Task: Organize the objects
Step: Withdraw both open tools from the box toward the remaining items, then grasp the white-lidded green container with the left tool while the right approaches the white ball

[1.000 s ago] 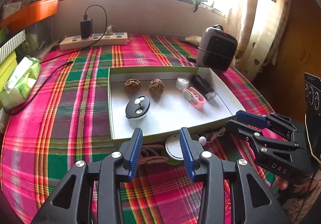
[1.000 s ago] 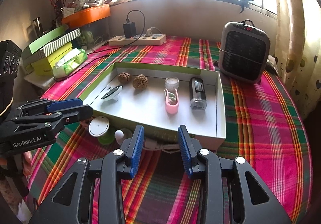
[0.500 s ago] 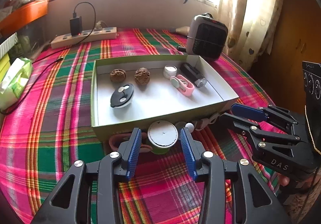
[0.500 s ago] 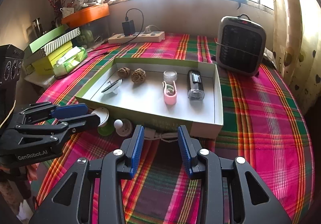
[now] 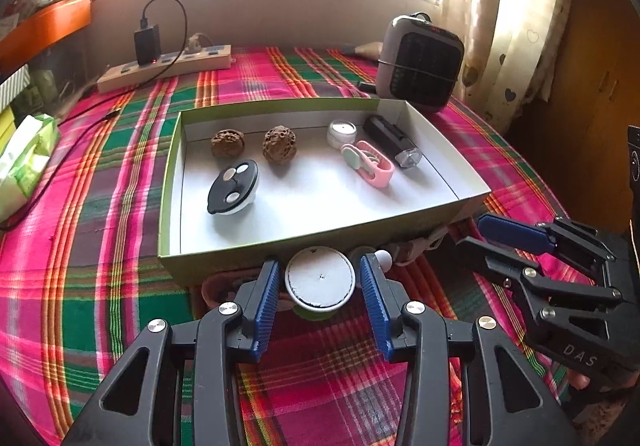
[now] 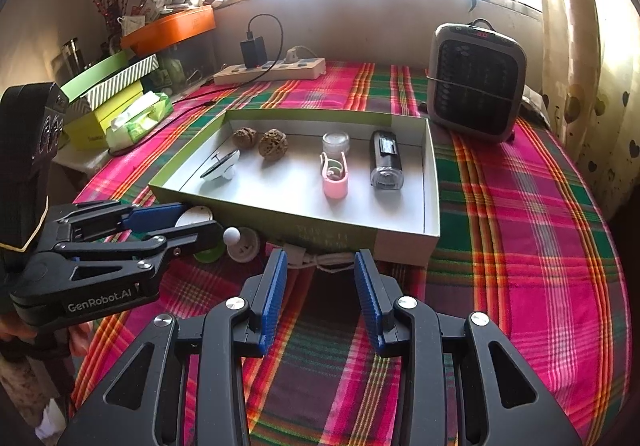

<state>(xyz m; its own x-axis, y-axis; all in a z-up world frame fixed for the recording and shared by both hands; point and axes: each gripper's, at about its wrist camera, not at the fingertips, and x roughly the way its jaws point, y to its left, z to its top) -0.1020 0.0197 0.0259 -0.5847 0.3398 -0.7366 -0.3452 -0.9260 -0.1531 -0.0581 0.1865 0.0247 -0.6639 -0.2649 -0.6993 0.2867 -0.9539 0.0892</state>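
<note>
While sitting on the cloth [image 5: 120,246] just near the box [image 5: 172,206], white-lid jar [image 5: 320,278] between left gripper [image 5: 320,286] pads, not squeezed yet. Right gripper [image 6: 320,286] open too, holding nothing, near a cord [image 6: 320,258]. Step now, probably: grabbing jar. Next: squeeze, lift, drop in box.

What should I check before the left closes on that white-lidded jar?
1. White-lidded jar between the left gripper jaws: ok.
2. Jaws wide enough, gaps both sides: ok.
3. Pads low enough to catch the jar body, not just the lid: cannot tell.
4. Small white knob clear of the near pad: not ok, it sits close.
5. Free floor in the box: ok.
6. Right gripper empty, over the white cable: ok.
</note>
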